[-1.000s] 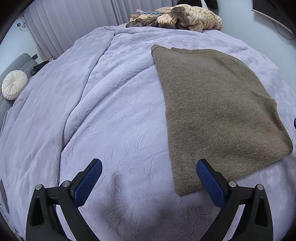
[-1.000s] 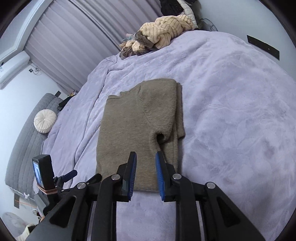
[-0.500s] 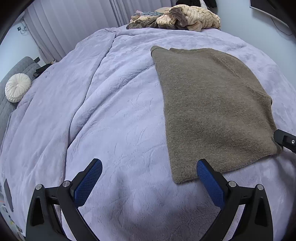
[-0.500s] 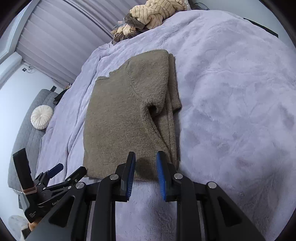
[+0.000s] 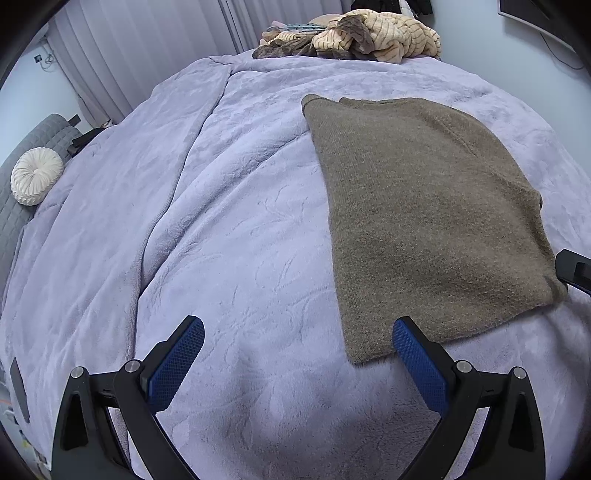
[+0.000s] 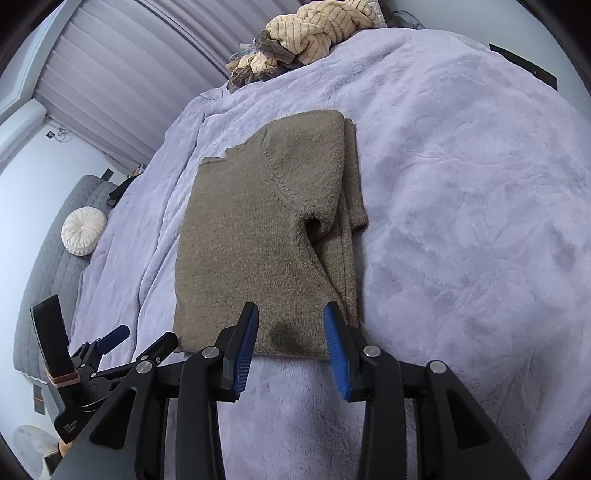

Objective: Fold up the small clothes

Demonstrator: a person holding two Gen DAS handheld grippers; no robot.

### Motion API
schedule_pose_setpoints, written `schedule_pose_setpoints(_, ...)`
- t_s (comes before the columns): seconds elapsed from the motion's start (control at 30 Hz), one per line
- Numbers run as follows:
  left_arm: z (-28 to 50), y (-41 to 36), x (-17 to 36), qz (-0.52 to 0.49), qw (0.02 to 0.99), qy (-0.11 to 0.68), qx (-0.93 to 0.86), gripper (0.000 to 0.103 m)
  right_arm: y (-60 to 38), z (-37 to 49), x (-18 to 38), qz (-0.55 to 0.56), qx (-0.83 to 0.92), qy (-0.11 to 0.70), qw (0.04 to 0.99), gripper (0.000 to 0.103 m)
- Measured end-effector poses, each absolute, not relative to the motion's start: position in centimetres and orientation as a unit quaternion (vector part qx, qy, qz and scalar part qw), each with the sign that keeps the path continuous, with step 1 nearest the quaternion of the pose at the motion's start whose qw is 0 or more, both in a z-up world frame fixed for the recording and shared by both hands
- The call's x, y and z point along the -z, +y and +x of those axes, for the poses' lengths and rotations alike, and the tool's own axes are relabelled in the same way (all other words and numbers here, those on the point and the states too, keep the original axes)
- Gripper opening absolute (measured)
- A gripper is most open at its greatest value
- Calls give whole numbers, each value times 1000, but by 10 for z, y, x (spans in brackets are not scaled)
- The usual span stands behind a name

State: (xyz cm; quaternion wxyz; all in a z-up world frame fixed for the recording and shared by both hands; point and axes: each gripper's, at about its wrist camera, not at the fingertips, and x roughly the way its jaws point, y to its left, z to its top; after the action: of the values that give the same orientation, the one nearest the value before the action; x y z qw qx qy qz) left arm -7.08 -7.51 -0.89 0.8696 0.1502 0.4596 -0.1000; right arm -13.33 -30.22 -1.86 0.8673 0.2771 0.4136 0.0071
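Note:
An olive-brown knit sweater (image 5: 417, 221) lies flat on the lavender bed cover (image 5: 229, 236), its sleeve folded in along the right side (image 6: 321, 184). My left gripper (image 5: 295, 354) is open and empty above the cover, its right finger over the sweater's near left corner. My right gripper (image 6: 291, 332) is open and empty, its jaws straddling the sweater's near hem. The left gripper also shows in the right wrist view (image 6: 110, 347), left of the sweater.
A heap of cream and brown striped clothes (image 5: 354, 37) lies at the far end of the bed, also in the right wrist view (image 6: 306, 33). A round white cushion (image 5: 35, 181) rests on a grey sofa at the left. Curtains hang behind.
My right gripper's jaws have opened wider and moved in over the sweater's near hem. My left gripper stayed open and shifted only slightly.

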Motion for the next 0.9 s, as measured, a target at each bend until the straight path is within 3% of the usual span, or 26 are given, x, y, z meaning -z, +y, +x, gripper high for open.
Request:
schedule_pose_setpoints(0.2,-69,-76,9,154,869,459,98,102,-304,-131,18,276,-5,413,868,42)
schedule_pose_setpoints(0.3,-68,-76,10,156,869,459,98,102,-306,-130,17,272,3,413,869,51)
schedule_pose_setpoints(0.73,-49,-76,1,156,872,452,107,102,-338,-128,19,307,19,410,859,56)
schedule_pose_setpoints(0.83,-44,-77,0,156,871,453,110,102,-341,-125,20,313,14,409,857,65)
schedule_pose_setpoints(0.9,-40,-76,0,150,869,457,114,102,-342,-121,20,314,11,411,856,66)
